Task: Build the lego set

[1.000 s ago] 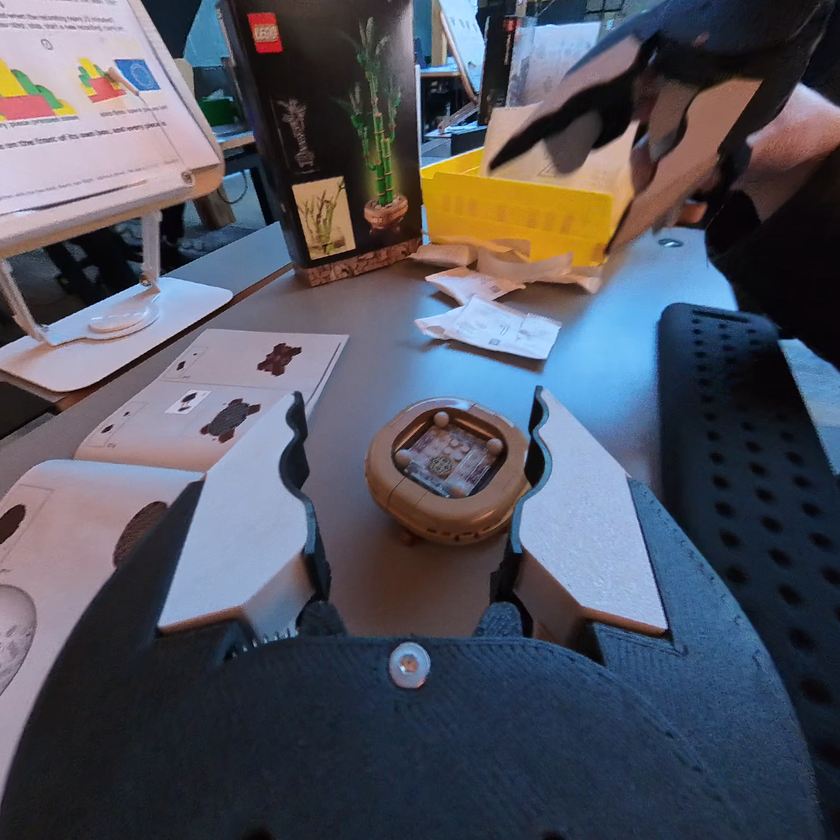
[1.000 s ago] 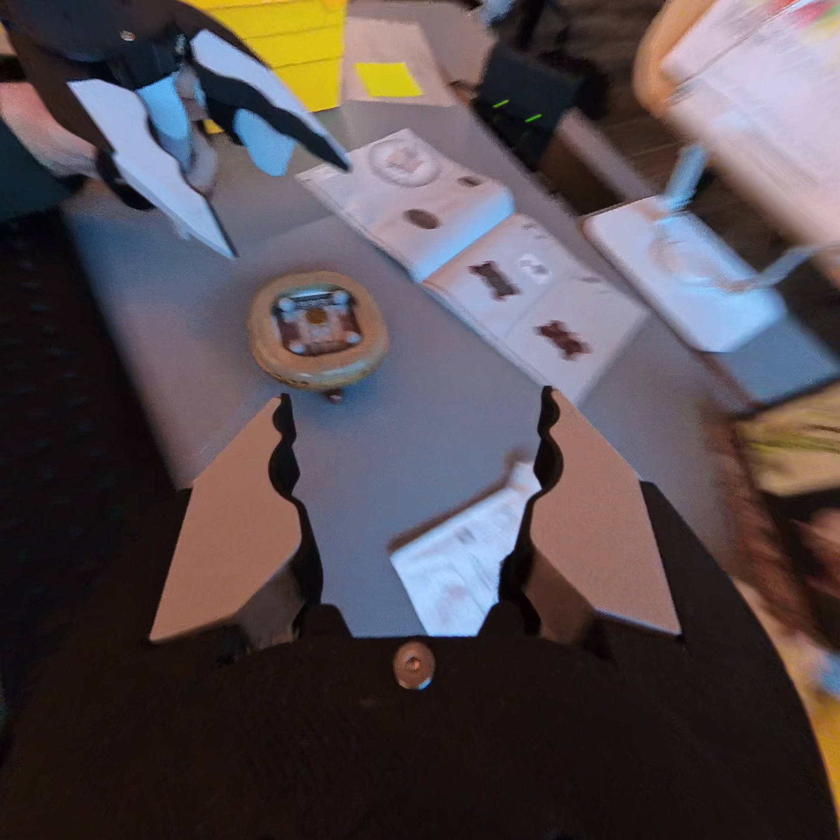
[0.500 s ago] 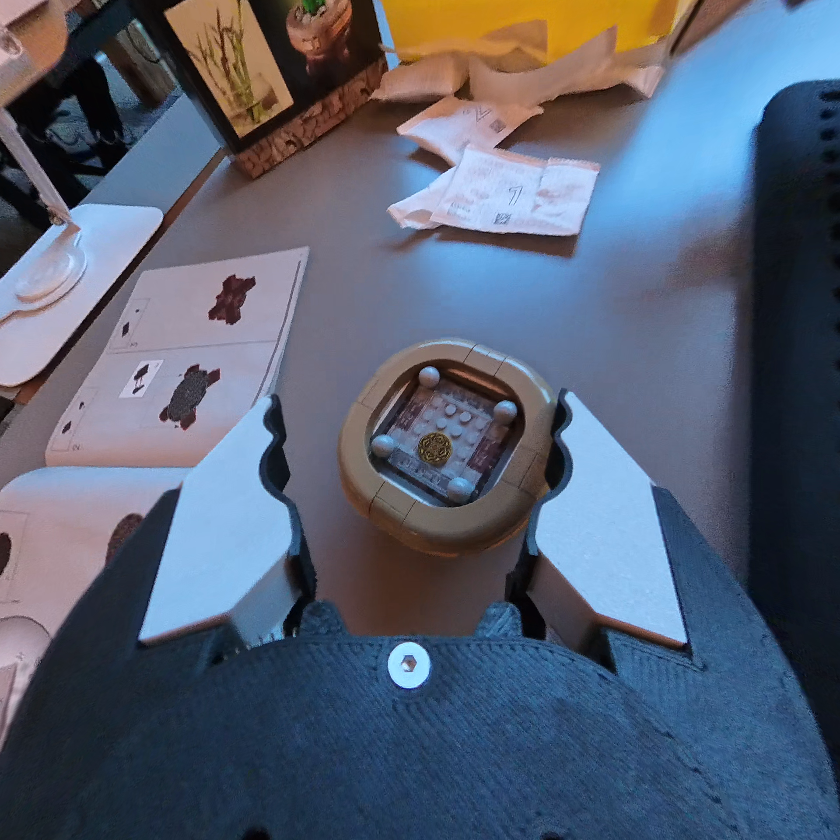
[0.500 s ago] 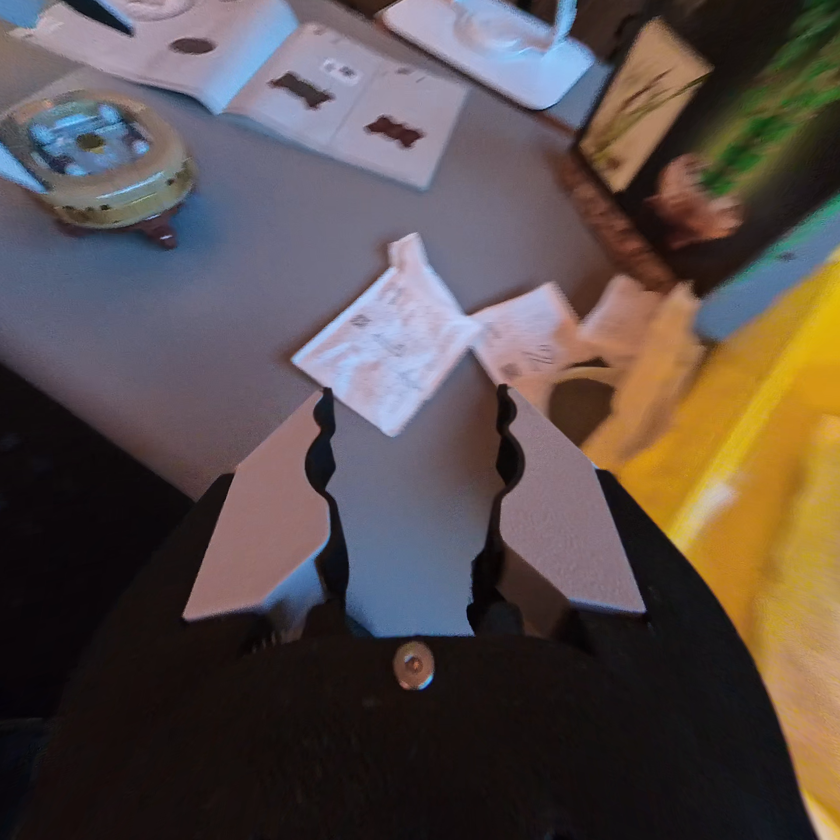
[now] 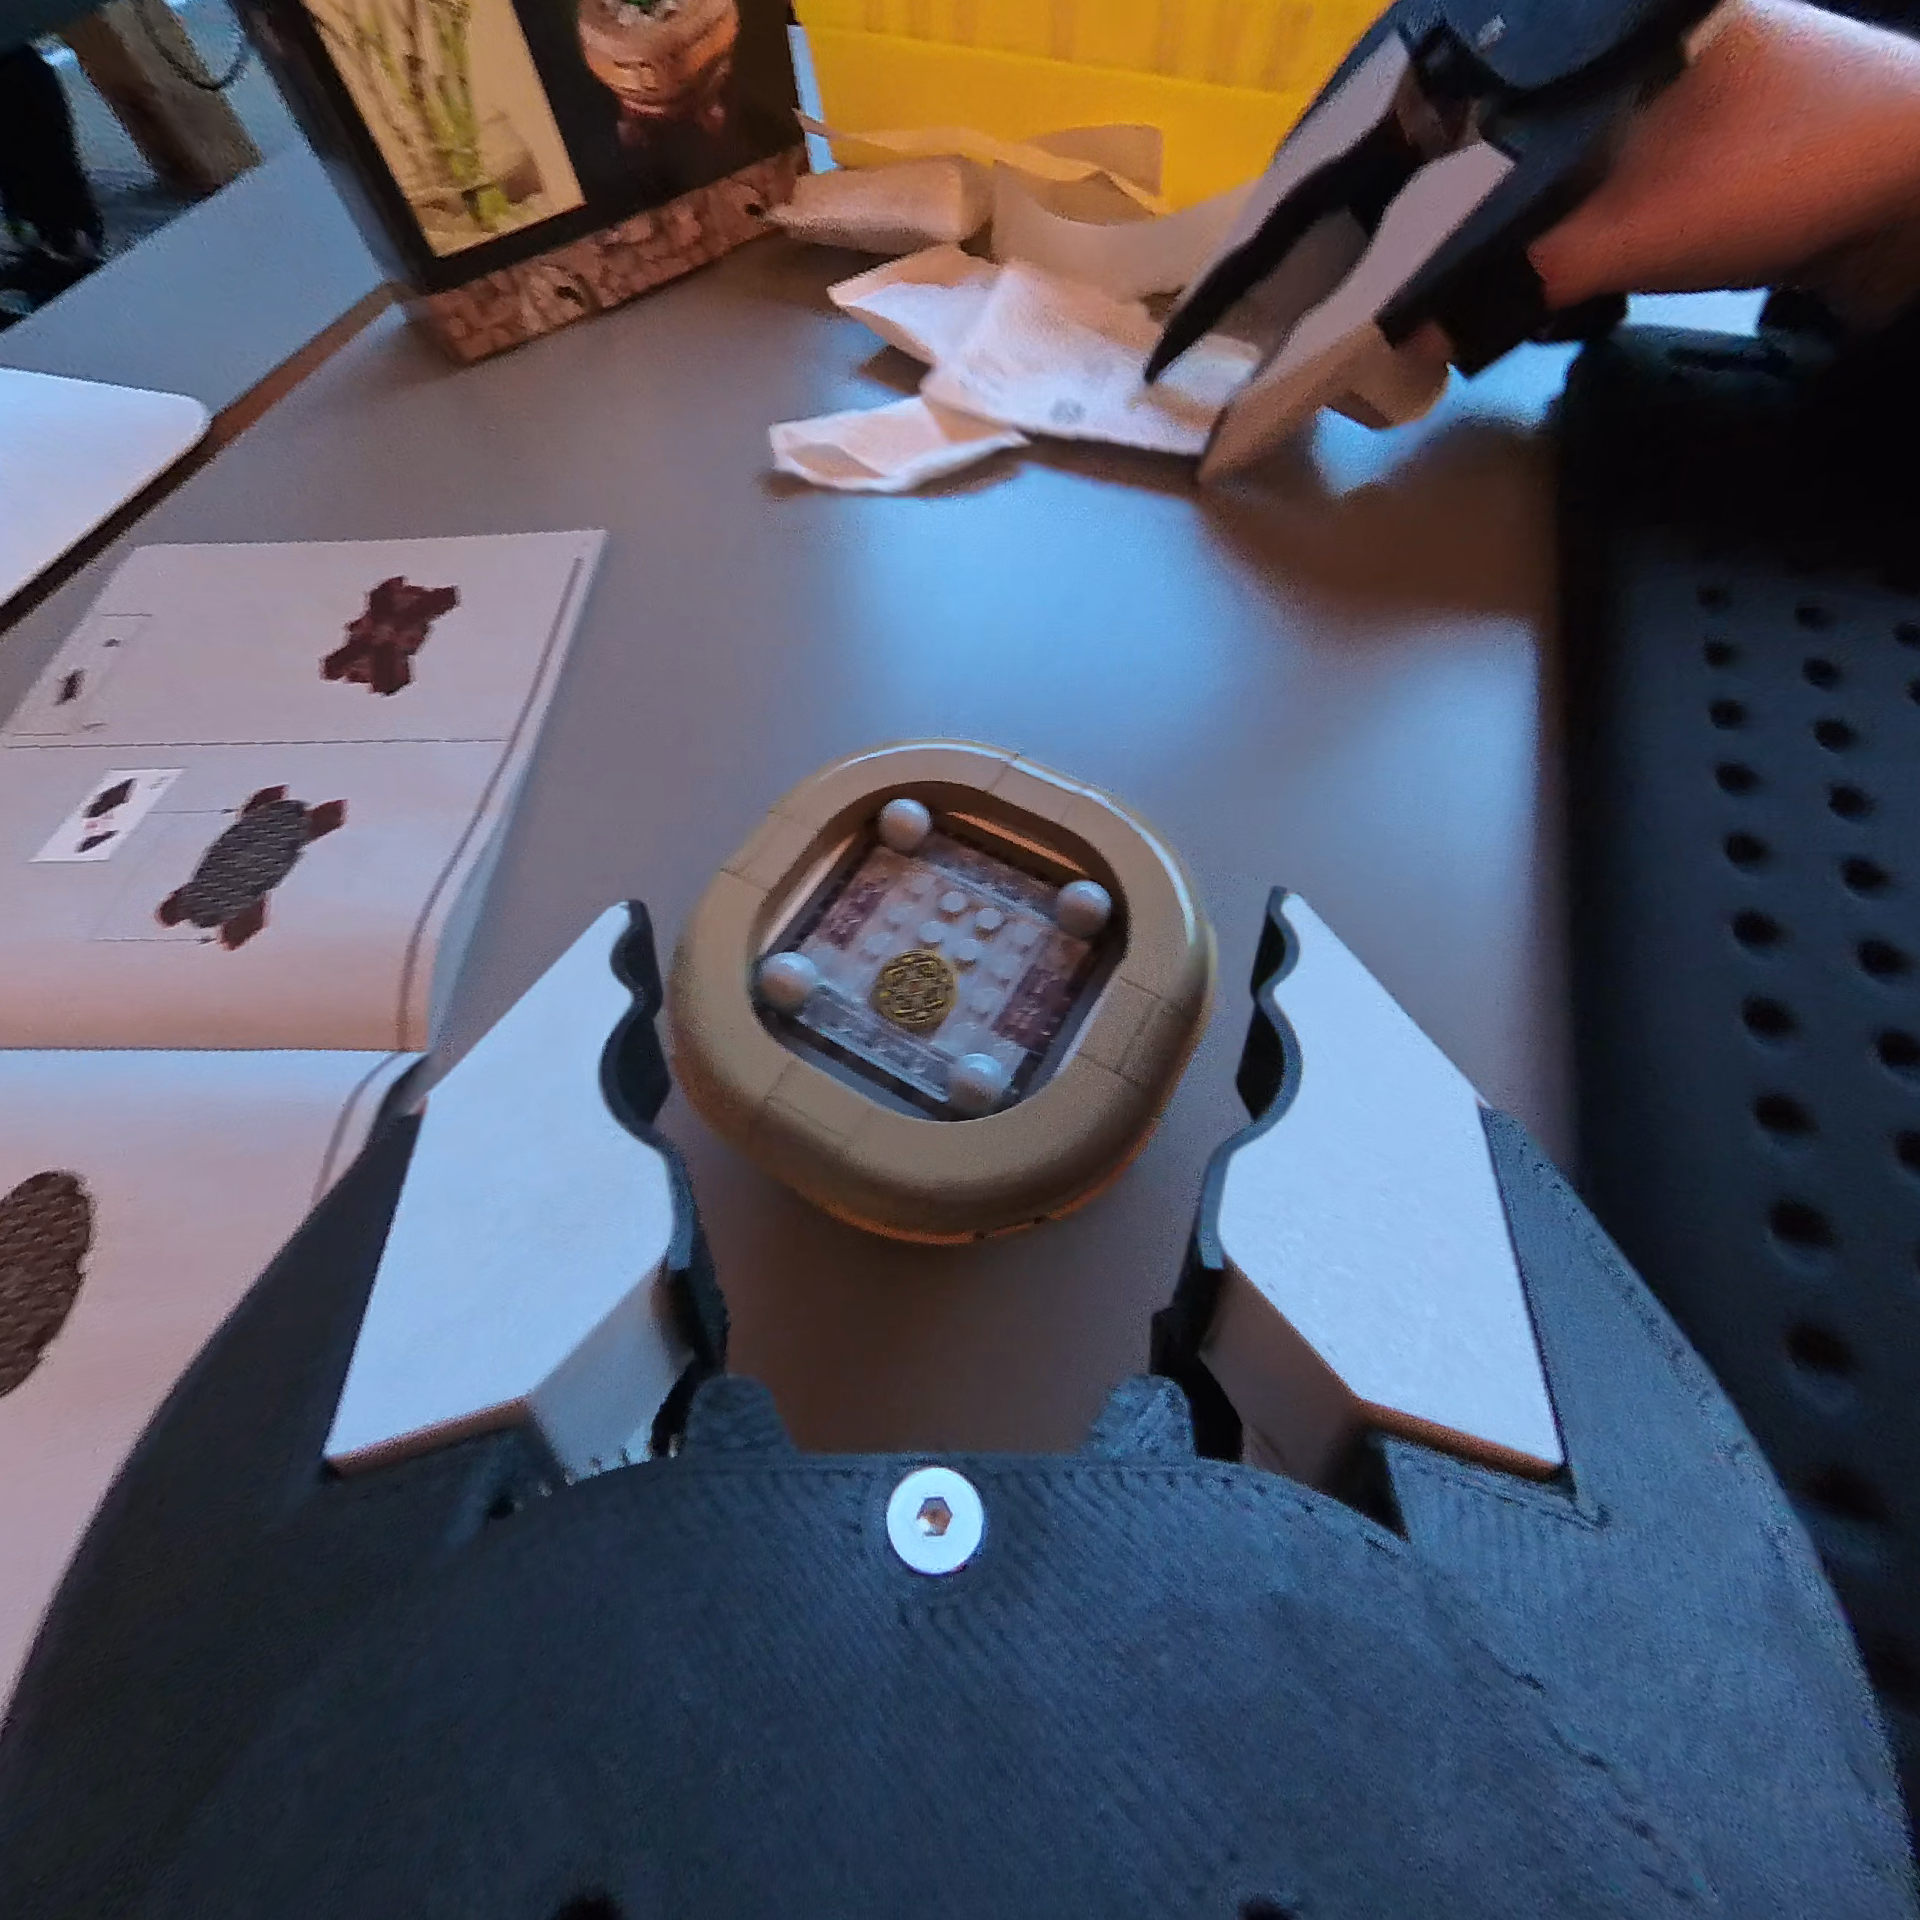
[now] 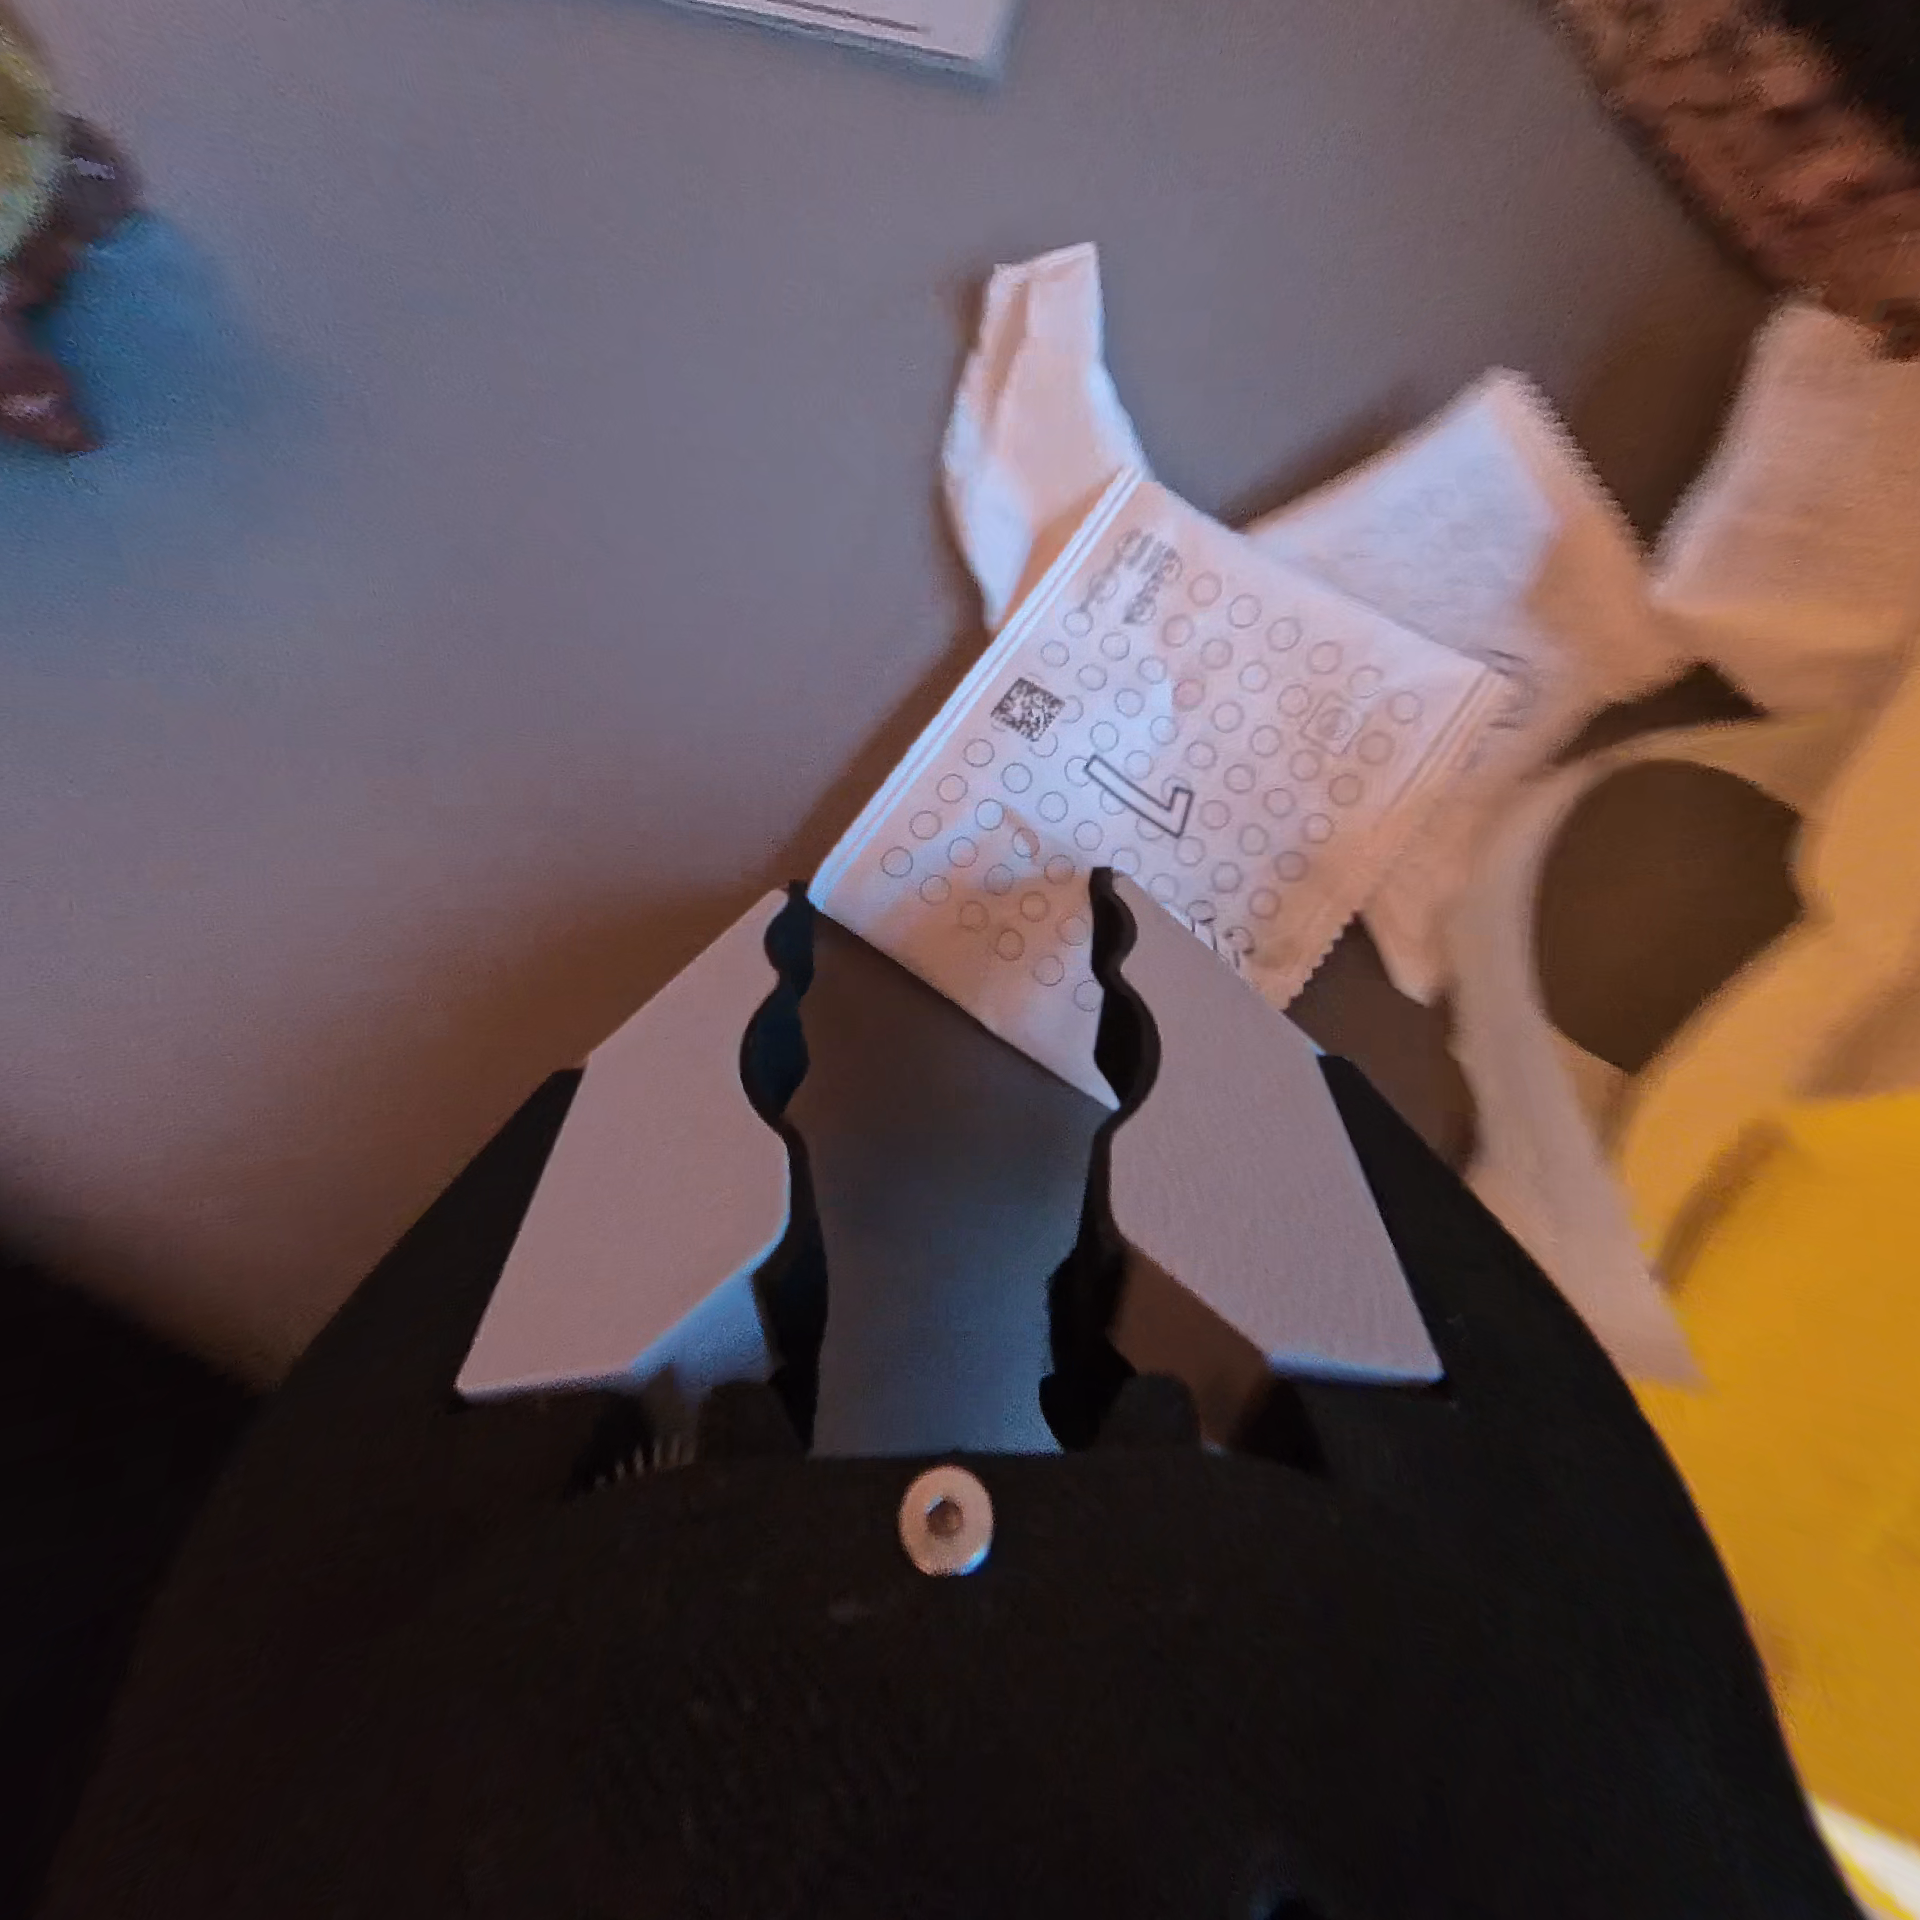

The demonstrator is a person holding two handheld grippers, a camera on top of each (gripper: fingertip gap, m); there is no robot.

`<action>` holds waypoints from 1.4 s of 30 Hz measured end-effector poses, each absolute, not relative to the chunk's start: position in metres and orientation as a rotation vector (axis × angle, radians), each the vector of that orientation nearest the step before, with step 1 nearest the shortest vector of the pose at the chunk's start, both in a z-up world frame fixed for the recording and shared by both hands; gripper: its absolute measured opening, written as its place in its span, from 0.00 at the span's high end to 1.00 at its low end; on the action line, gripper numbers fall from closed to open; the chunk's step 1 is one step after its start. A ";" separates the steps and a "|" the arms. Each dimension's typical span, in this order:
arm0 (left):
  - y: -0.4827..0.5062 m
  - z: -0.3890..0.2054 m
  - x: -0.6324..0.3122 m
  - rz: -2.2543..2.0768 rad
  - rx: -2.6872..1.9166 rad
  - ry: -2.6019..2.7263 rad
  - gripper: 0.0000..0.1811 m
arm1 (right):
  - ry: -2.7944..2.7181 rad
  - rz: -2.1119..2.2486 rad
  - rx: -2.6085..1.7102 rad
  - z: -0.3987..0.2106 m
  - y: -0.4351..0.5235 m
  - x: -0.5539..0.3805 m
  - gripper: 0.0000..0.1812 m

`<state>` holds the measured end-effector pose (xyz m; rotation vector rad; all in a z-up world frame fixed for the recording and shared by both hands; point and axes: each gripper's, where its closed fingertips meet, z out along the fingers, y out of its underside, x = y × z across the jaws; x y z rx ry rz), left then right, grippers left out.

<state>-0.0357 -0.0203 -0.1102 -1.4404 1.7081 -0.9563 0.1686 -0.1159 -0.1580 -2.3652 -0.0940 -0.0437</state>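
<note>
A tan rounded lego pot base (image 5: 935, 1153) stands on the grey table, with a clear studded plate and a gold round tile inside. My left gripper (image 5: 951, 914) is open, with one finger on each side of the pot and neither clearly touching it. My right gripper (image 6: 948, 888) is partly open and low over the table. Its fingertips straddle the near corner of a white paper parts bag (image 6: 1174, 748) without clamping it. It also shows in the left wrist view (image 5: 1184, 421), held by a hand, tips down at the bags (image 5: 1039, 343).
An open instruction booklet (image 5: 281, 748) lies left of the pot. The lego box (image 5: 540, 156) and a yellow bin (image 5: 1039, 83) stand at the back, with crumpled paper bags in front. A black perforated surface (image 5: 1766, 831) runs along the right edge. The pot's edge shows far left (image 6: 21, 208).
My left gripper came closer and lower, so its fingers now flank the pot. My right gripper swung from the pot to the paper bags, dropped low and narrowed its jaws.
</note>
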 end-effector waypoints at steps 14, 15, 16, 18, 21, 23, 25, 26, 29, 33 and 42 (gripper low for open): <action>-0.018 -0.121 -0.037 -0.814 -1.397 1.770 0.40 | -0.864 0.298 -1.909 -0.057 -0.057 0.003 0.33; -0.017 -0.121 -0.038 -0.809 -1.399 1.771 0.40 | -0.963 0.314 -1.937 -0.067 -0.047 -0.011 0.33; -0.016 -0.121 -0.039 -0.807 -1.399 1.773 0.40 | -1.037 0.341 -1.956 -0.077 -0.036 -0.022 0.33; -0.012 -0.121 -0.042 -0.799 -1.410 1.771 0.40 | -1.126 0.456 -1.993 -0.096 -0.020 -0.040 0.33; -0.006 -0.121 -0.046 -0.791 -1.435 1.758 0.40 | -1.167 0.675 -2.022 -0.118 -0.013 -0.058 0.38; -0.005 -0.120 -0.049 -0.807 -1.452 1.761 0.41 | -1.104 0.762 -1.995 -0.123 -0.009 -0.062 0.40; -0.004 -0.118 -0.054 -0.833 -1.500 1.761 0.42 | -1.036 0.830 -1.939 -0.120 -0.007 -0.062 0.44; -0.002 -0.116 -0.057 -0.857 -1.525 1.758 0.42 | -1.007 0.853 -1.921 -0.119 -0.006 -0.061 0.46; 0.007 -0.106 -0.065 -1.015 -1.622 1.676 0.49 | -1.014 0.844 -1.891 -0.120 -0.006 -0.058 0.51; 0.021 -0.081 -0.074 -1.313 -1.713 1.506 0.66 | -1.014 0.848 -1.884 -0.120 -0.004 -0.061 0.51; 0.044 -0.103 -0.079 -0.991 -1.772 1.569 0.76 | -0.996 0.812 -1.906 -0.120 -0.001 -0.069 0.51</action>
